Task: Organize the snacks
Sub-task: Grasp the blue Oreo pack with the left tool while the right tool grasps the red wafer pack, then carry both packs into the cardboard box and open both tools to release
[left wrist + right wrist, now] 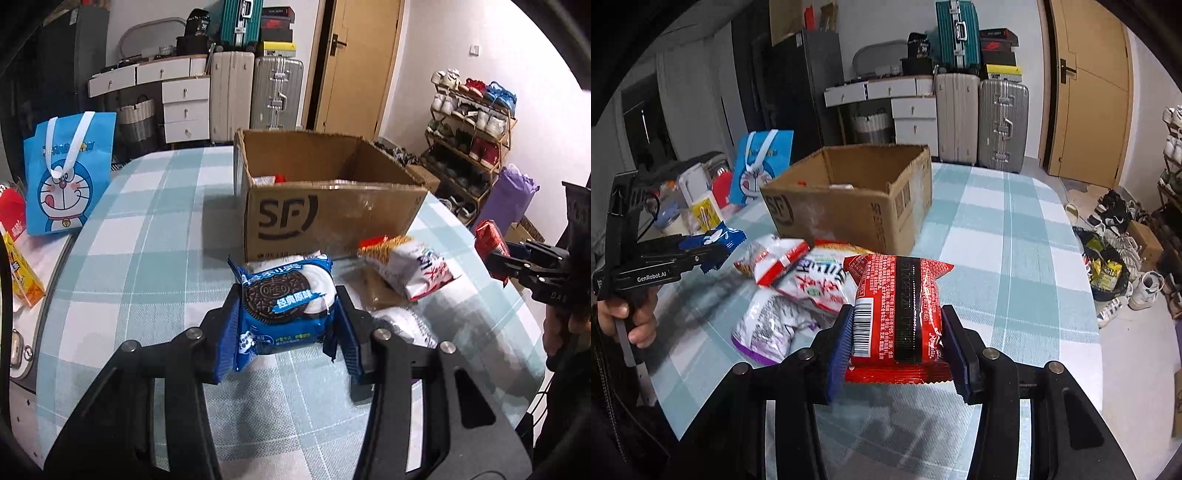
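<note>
Both grippers grip snacks — left gripper (pixel 286 325) clamps an upright cookie pack (pixel 284 301); right gripper (pixel 897 345) pinches an upright red packet (pixel 899 314), barcode side up.

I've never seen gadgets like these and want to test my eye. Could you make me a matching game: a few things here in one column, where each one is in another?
1. Oreo packet
2. red snack packet
3. cardboard box
4. purple-and-white bag

a. lying on the checked tablecloth
b. clamped in the right gripper
c. standing open on the table
d. clamped in the left gripper

Pairs: 1-d, 2-b, 3-c, 4-a
</note>
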Action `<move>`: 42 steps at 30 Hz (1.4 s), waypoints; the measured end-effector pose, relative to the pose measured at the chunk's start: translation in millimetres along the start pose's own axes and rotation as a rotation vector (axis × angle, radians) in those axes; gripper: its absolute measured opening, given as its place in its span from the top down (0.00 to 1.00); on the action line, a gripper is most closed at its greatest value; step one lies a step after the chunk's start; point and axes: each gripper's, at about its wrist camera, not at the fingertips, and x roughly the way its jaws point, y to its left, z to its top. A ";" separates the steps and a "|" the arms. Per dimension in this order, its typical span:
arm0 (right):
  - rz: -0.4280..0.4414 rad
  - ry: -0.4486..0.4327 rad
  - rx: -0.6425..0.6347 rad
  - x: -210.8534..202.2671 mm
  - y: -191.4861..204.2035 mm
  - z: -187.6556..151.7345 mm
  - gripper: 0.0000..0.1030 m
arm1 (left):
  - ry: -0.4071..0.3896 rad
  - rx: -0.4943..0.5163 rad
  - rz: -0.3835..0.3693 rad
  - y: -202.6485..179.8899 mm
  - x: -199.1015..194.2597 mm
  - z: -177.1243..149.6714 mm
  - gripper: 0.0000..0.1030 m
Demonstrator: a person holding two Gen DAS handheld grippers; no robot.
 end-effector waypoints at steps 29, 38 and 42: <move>0.050 -0.130 0.097 15.3 8.7 72.5 0.55 | -0.105 -0.018 0.005 -9.2 12.6 87.5 0.57; 0.059 -0.148 0.140 31.5 6.0 100.5 0.55 | -0.103 -0.036 0.016 -2.0 34.8 115.0 0.57; 0.063 -0.145 0.143 39.8 4.9 110.6 0.55 | -0.104 -0.033 0.029 -1.8 46.8 125.1 0.57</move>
